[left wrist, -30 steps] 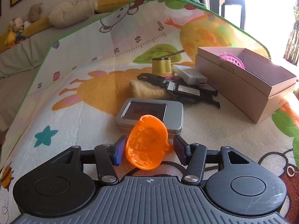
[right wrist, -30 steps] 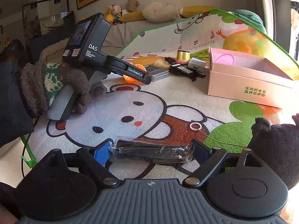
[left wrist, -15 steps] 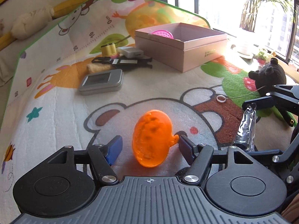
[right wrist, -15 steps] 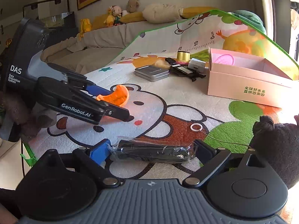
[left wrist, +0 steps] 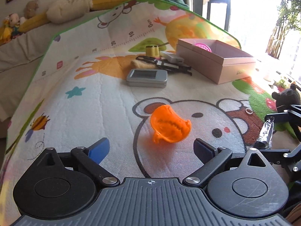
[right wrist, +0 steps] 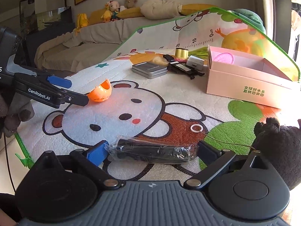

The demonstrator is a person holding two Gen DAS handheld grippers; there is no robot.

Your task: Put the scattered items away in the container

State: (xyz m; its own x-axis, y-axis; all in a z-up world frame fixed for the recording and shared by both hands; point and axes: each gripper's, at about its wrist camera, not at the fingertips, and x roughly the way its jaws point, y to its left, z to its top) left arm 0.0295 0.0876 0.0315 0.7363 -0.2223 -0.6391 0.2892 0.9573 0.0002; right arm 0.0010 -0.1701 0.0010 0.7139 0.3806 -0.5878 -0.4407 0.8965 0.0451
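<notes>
Left gripper (left wrist: 151, 148): jaws opening, already wide; nothing pressed between the pads. Orange cup (left wrist: 169, 125) lies tipped on its side on the mat (left wrist: 105, 113), just ahead of the fingertips, on the printed bear's ear and clear of both pads. From the right wrist view the same cup (right wrist: 100, 92) sits right at the tip of the near finger; contact there cannot be told.

Right gripper (right wrist: 152, 148): jaws wide and still spreading a little. Black wrapped roll (right wrist: 152, 151) lies crosswise between the pads on the mat; its plastic wrap reaches both pads, but whether they press it cannot be told.

Pink box (right wrist: 250, 79) stands open toward the mat's far right edge, a pink disc (right wrist: 223, 58) inside at its far end. Near the far edge, left of the box: tin (right wrist: 149, 69), gold spool (right wrist: 181, 54), white block (right wrist: 195, 62), black strap (right wrist: 185, 69), all close together.

White ring (right wrist: 196, 128) on a thin cord lies on the mat just beyond the roll. Dark plush toy (right wrist: 280, 143) rests at the mat's near right edge, beside the right gripper.
</notes>
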